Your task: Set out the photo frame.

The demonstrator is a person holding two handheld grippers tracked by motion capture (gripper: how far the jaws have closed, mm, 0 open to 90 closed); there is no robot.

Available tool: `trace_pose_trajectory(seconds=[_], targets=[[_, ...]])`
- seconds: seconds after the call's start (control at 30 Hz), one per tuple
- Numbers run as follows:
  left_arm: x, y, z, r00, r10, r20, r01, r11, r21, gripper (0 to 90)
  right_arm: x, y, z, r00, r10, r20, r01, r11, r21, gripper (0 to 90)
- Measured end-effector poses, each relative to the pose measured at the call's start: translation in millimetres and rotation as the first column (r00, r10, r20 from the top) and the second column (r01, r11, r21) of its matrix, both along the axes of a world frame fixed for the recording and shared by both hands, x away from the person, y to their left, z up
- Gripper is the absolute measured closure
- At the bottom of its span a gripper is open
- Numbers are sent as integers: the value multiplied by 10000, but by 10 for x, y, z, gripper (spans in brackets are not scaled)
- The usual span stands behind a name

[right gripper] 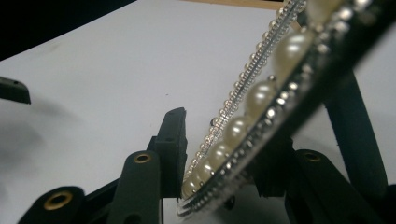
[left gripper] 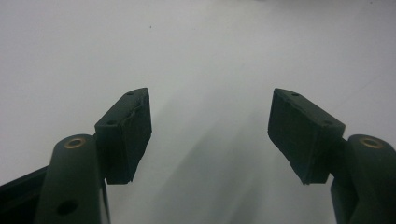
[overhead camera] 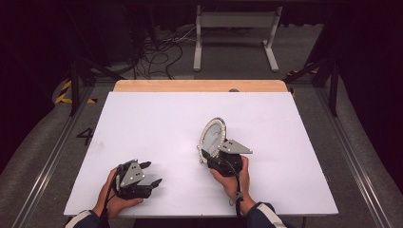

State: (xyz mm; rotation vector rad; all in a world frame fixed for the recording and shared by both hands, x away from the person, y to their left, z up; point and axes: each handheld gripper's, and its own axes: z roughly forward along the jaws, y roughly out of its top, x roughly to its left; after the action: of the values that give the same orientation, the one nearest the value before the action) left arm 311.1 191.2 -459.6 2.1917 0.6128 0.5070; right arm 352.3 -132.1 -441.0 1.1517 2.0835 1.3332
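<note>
White surface (overhead camera: 157, 123) carries 2 tools: right hand-held gripper (overhead camera: 211, 154), right of centre, clamps the pearl mirror (overhead camera: 212, 134) by its near rim, tilted up; left hand-held gripper (overhead camera: 148, 173) rests near-left, wide open, empty. Best to support the far rim before turning.

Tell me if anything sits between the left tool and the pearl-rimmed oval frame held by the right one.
Nothing visible does. The left tool stands open over bare white table, and the stretch across to the pearl frame, clamped at its lower rim in the right tool, holds no object.
</note>
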Motion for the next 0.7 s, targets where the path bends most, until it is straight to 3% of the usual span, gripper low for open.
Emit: trace_pose_trajectory(seconds=[0.27,0.7], targets=[[11,-26,-12,10000,48,-21,-47,9994,331,295,36,-118,35,9951,856,-485,-858,9963,-20,677],[-7,-43,-6,9999,-82,-87,84,9996,279,279,94,-296,101,9706,2159,-1065,-2193,9754,-211,754]])
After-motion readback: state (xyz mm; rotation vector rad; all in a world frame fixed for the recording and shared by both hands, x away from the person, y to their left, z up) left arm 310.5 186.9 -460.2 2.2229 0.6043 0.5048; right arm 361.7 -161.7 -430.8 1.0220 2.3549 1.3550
